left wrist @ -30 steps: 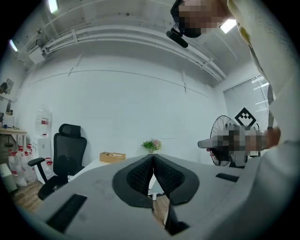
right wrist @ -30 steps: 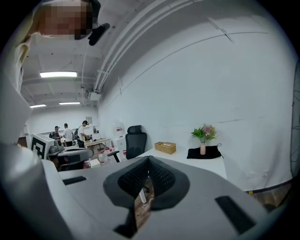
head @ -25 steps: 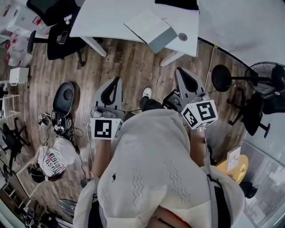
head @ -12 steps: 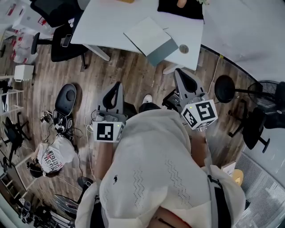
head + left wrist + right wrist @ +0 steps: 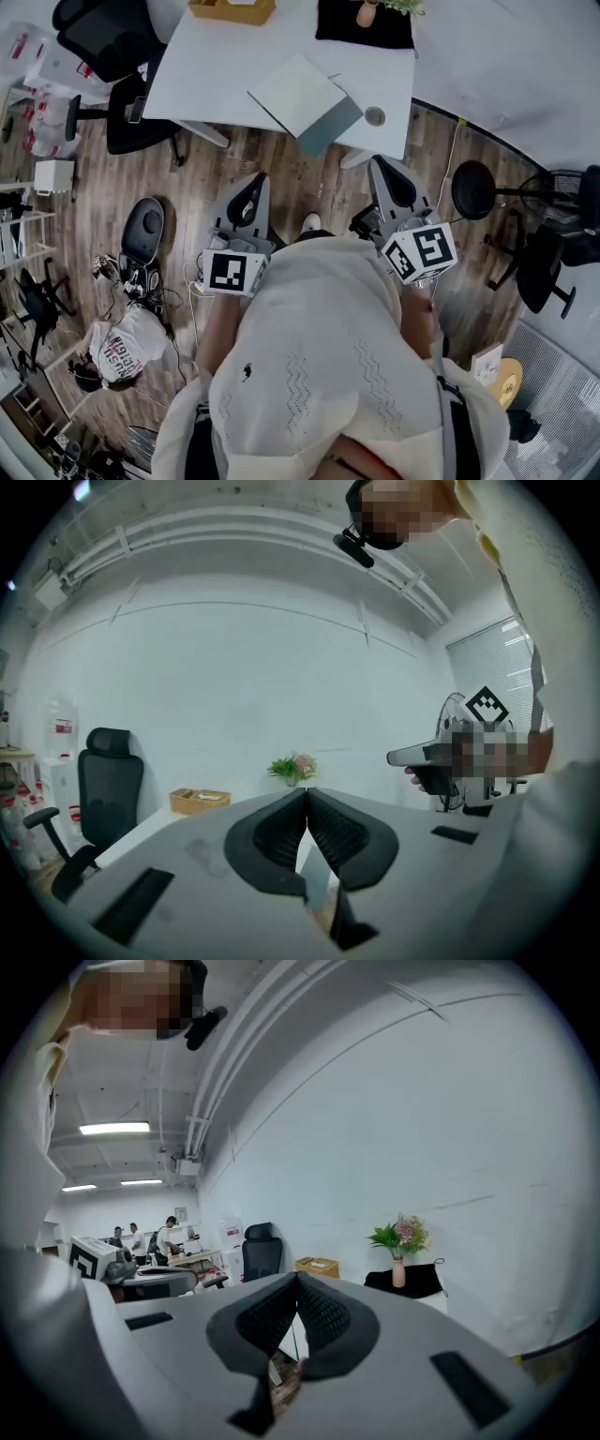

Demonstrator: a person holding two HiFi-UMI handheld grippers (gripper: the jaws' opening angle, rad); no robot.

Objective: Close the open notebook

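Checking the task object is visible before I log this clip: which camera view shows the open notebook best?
The head view: the notebook lies open on the white table, seen whole from above. The left gripper view and the right gripper view look level across the room, and no notebook can be made out in either.

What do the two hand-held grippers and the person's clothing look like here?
The left hand-held gripper and right hand-held gripper are pale grey shells with black ribbed pads lining the jaws. Each carries a white cube with black square markers. The person wears a cream knitted top with zigzag stitching.
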